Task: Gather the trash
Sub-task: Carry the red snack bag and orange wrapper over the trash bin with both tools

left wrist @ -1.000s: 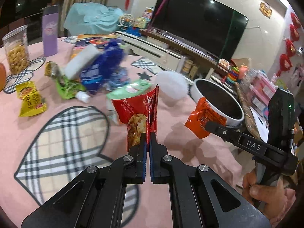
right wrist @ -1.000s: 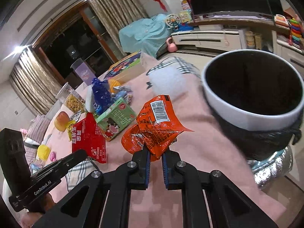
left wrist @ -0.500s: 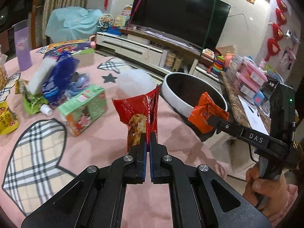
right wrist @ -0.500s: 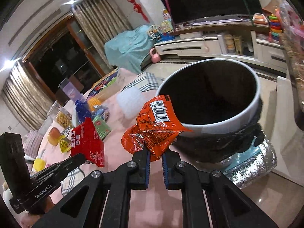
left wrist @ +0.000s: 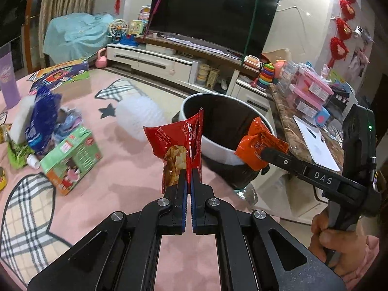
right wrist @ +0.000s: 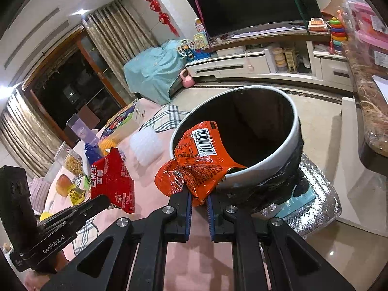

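Both grippers have carried their loads across the pink tablecloth toward the round white-rimmed bin with a black liner. The crumpled orange foil wrapper now overlaps the bin's near rim, and the red snack packet has drawn up just beside the bin.

The bin stands just beyond the table's edge, a carton lying on the table.
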Available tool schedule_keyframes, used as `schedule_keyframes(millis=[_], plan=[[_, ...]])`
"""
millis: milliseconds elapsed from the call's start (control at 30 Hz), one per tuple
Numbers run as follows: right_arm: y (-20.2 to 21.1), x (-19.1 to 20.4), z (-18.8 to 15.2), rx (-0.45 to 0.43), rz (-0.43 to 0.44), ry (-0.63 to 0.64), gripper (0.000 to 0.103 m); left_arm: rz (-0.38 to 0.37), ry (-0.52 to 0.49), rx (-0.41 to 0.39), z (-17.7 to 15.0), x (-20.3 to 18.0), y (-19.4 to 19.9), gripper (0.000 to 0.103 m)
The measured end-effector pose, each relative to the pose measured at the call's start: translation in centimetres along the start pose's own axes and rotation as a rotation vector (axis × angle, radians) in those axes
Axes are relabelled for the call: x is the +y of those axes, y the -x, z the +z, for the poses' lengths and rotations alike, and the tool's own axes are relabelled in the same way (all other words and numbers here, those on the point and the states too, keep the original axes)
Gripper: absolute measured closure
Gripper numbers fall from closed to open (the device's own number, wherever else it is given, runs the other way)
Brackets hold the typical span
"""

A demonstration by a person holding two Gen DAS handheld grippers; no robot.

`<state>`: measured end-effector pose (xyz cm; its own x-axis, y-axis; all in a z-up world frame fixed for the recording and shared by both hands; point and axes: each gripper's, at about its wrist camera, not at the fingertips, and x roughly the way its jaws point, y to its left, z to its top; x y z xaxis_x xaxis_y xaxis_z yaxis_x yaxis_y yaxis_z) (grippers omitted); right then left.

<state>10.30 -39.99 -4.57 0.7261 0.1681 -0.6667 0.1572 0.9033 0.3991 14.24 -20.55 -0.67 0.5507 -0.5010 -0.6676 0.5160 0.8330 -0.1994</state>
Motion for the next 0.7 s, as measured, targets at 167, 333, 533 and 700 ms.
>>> schedule_keyframes(millis=[167,333,533,700], plan=[[0.1,-0.9,0.6,-0.006,-0.014,-0.011,0.093,-0.014,-0.013,0.007,0.7,-0.8,-0.7,0.101],[0.2,-1.6,1.2,-0.014,-0.025,-0.017,0.092,-0.022,-0.039,0.01,1.7,-1.8,-1.4,0.101],[0.0,-2.3,2.4,-0.023,-0.038,-0.02,0.092,-0.039,-0.067,0.014,3.0,-3.0,-2.5,0.101],[-0.5,-2.9,3.2,-0.016,-0.051,-0.02,0.092,-0.049,-0.07,0.033,3.9,-3.7,-4.1,0.101]])
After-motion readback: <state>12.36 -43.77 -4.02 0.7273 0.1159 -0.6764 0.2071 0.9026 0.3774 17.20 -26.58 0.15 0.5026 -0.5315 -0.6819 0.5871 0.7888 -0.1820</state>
